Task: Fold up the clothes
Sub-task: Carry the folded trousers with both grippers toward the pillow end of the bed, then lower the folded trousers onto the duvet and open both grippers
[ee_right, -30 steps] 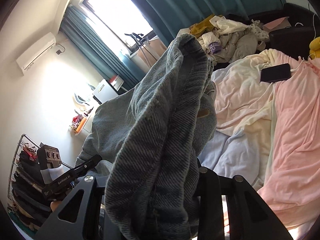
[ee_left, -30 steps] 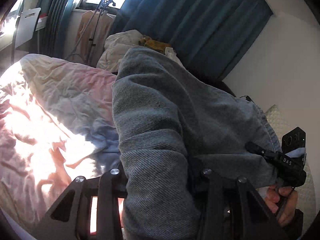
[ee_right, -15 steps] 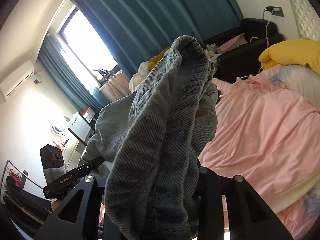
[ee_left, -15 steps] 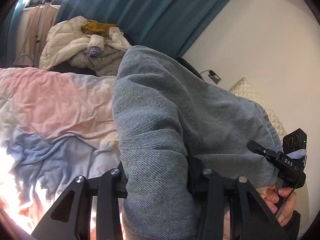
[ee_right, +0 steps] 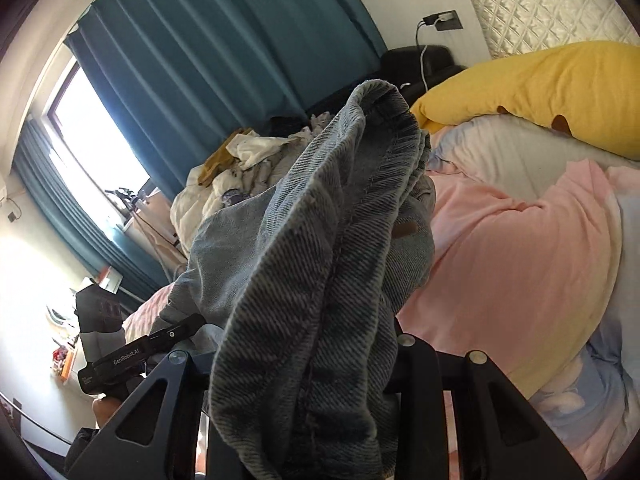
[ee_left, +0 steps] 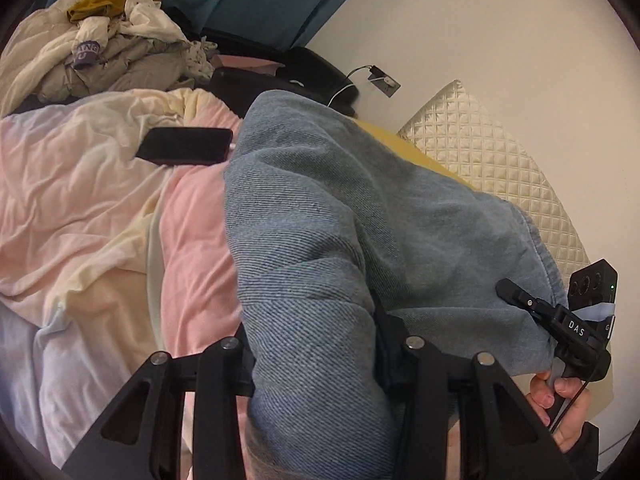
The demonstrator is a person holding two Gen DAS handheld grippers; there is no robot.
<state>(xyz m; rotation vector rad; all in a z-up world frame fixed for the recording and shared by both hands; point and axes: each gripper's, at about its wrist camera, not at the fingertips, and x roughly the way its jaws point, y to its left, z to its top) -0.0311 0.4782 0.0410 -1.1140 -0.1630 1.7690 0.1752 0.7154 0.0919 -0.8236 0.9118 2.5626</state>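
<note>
A blue denim garment (ee_left: 340,216) hangs bunched between both grippers, above the bed. My left gripper (ee_left: 316,360) is shut on one thick fold, and the cloth covers its fingertips. In the left wrist view my right gripper (ee_left: 520,300) clamps the garment's far edge at the right, with a hand (ee_left: 560,404) on its handle. In the right wrist view the denim garment (ee_right: 320,260) rises in a ridged fold out of my right gripper (ee_right: 304,360), which is shut on it. There my left gripper (ee_right: 160,344) grips the lower left edge.
The bed (ee_left: 80,208) carries a rumpled pink, cream and pale blue duvet with a black phone (ee_left: 184,146) on it. A pile of clothes (ee_left: 100,52) lies by the teal curtain (ee_right: 220,60). A yellow pillow (ee_right: 540,92) and quilted headboard (ee_left: 492,168) are at the bed's head.
Both views have swung from the window side toward the head of the bed, so phone, pillow and headboard now show. The denim stays held in both grippers, its shape hardly changed.
</note>
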